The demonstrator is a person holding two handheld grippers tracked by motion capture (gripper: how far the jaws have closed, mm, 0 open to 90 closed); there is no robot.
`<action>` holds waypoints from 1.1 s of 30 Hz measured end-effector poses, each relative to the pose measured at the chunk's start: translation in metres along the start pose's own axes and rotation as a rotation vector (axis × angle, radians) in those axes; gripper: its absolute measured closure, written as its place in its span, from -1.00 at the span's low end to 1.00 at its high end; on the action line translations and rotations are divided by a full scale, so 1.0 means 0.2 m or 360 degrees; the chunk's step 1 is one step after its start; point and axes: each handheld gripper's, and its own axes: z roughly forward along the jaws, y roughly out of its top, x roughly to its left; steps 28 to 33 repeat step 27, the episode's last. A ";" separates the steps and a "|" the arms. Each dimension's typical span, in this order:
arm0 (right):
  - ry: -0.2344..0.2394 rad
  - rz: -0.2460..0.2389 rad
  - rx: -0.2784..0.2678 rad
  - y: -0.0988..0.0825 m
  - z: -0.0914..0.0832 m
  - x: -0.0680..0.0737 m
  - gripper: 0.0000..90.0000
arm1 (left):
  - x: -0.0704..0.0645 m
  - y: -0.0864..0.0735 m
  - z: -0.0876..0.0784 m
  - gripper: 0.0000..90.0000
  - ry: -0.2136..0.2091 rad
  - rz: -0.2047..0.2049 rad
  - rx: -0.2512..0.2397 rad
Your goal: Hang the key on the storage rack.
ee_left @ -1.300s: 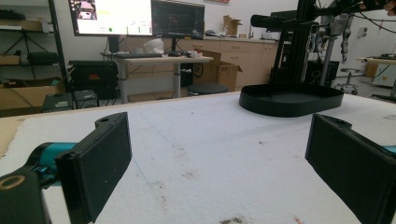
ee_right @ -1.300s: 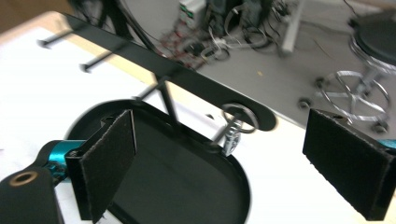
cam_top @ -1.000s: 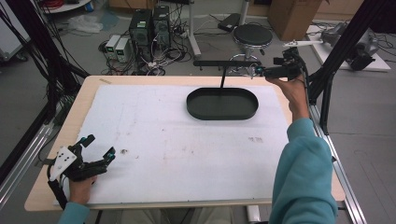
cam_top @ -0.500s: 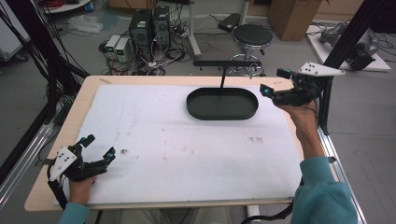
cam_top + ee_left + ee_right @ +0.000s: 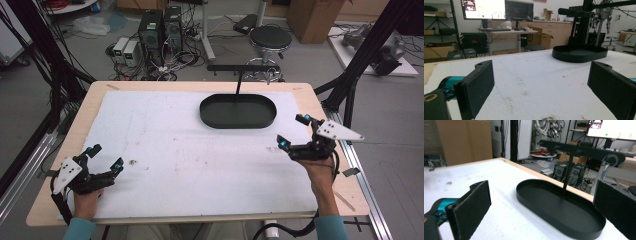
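Fingers of our left gripper (image 5: 104,157) and right gripper (image 5: 293,131) gape wide, empty; black tray (image 5: 238,111) lies just beyond the right.

High view overhead, facing forward-down; both gripper views low, sharing black tray (image 5: 238,111).

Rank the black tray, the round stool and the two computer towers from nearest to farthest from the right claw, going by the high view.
From the right claw:
1. Black tray, on the table's far side.
2. Round stool, on the floor beyond the table.
3. Computer towers, floor, far left.
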 end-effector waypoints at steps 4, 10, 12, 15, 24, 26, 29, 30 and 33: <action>-0.0038 0.0043 -0.0010 -0.18 -0.01 0.04 -0.98 | 0.00 0.00 0.00 -0.83 0.0000 0.0001 0.0000; -0.0087 0.0107 -0.0053 -0.38 -0.02 0.06 -0.99 | 0.00 0.00 0.00 -0.83 0.0002 0.0018 0.0002; -0.0081 0.0102 -0.0082 -0.39 -0.02 0.07 -0.98 | 0.00 0.00 0.00 -0.83 0.0001 0.0016 -0.0001; -0.0064 0.0100 -0.0087 -0.44 -0.01 0.08 -0.98 | -0.01 0.00 0.00 -0.83 0.0003 0.0015 -0.0004; -0.0045 0.0024 -0.0100 -0.47 -0.01 0.11 -0.98 | -0.01 0.00 0.00 -0.83 0.0004 0.0018 0.0001; -0.0050 0.0021 -0.0105 -0.47 -0.01 0.11 -0.98 | -0.01 0.00 0.00 -0.83 0.0005 0.0015 -0.0007; -0.0050 0.0021 -0.0105 -0.47 -0.01 0.11 -0.98 | -0.01 0.00 0.00 -0.83 0.0005 0.0015 -0.0007; -0.0050 0.0021 -0.0105 -0.47 -0.01 0.11 -0.98 | -0.01 0.00 0.00 -0.83 0.0005 0.0015 -0.0007; -0.0050 0.0021 -0.0105 -0.47 -0.01 0.11 -0.98 | -0.01 0.00 0.00 -0.83 0.0005 0.0015 -0.0007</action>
